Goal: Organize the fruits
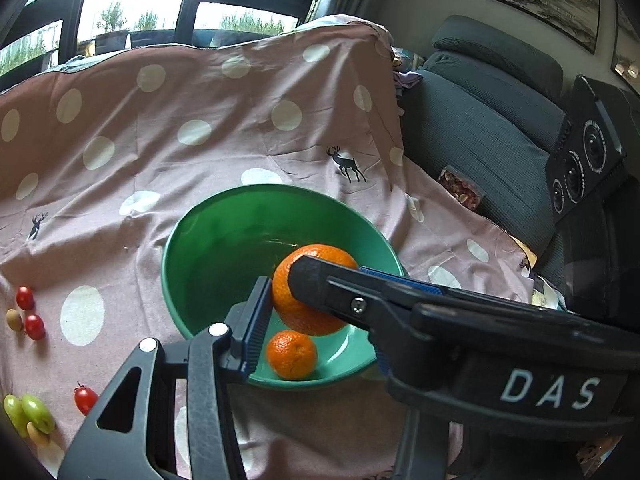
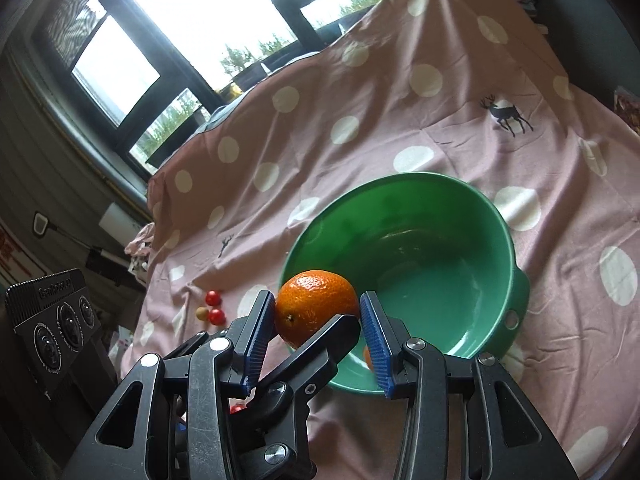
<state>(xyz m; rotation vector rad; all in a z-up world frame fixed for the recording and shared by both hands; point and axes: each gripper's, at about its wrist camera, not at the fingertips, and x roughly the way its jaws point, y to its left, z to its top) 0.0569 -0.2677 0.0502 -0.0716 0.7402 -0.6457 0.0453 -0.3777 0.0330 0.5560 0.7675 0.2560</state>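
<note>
- The large orange (image 2: pixel 312 300) I'm handling is bright, round and pebbly-skinned, with its small stem dimple turned towards my right camera.
- It sits between the two blue pads (image 2: pixel 256 336) of my right gripper (image 2: pixel 316 298). One pad presses its left flank and the other is right at its opposite side, so the jaws look closed onto the fruit at about its full width.
- From the left wrist view, the one blue pad (image 1: pixel 256 320) I can see on my left gripper (image 1: pixel 308 300) touches the same orange. The body of the right gripper covers its other finger there, so I cannot tell whether the left one is gripping or only resting against the fruit.
- In the right view, a black finger (image 2: pixel 316 352) from the left gripper crosses in front of the orange, between my right fingers.
- The orange is held up off the cloth, over the near edge of the green bowl (image 1: pixel 192 248), not resting on its floor.
- A smaller orange (image 1: pixel 292 354) lies alone on the bowl's bottom, below the held one.
- The bowl stands on a pink spotted cloth (image 1: pixel 220 140) printed with little deer.
- Out on the cloth to the left lie cherry tomatoes (image 1: pixel 30 312), green grapes (image 1: pixel 30 414) and a small yellowish fruit (image 1: pixel 14 319), well apart from the bowl.
</note>
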